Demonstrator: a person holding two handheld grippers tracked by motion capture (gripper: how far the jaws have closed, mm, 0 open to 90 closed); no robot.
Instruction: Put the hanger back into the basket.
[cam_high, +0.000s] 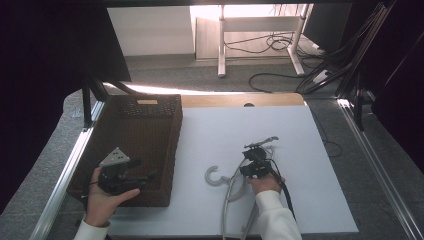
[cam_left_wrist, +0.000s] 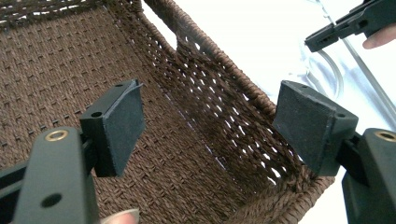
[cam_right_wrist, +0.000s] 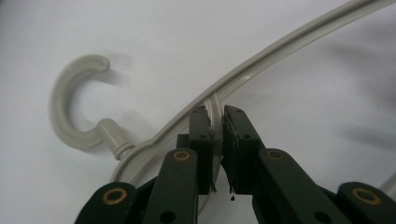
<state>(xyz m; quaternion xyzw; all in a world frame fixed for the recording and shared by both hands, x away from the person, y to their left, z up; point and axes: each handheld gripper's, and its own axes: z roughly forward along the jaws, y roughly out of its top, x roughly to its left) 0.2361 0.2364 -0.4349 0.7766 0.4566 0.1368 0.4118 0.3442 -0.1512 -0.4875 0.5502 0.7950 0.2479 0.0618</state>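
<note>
A grey plastic clothes hanger lies on the white table top, its hook pointing left. In the right gripper view the hanger curves across, and my right gripper is shut on a thin inner bar just beside the hook's neck. From above, the right gripper sits over the hanger's top. My left gripper is held open over the near end of a dark brown woven basket, nothing between its jaws. The left gripper view shows the open left gripper above the basket's floor and near corner.
The basket stands on the table's left part, open and with nothing visible in it. Metal frame rails run along both table sides. Beyond the far edge are a floor with cables and desk legs. Black curtains hang left and right.
</note>
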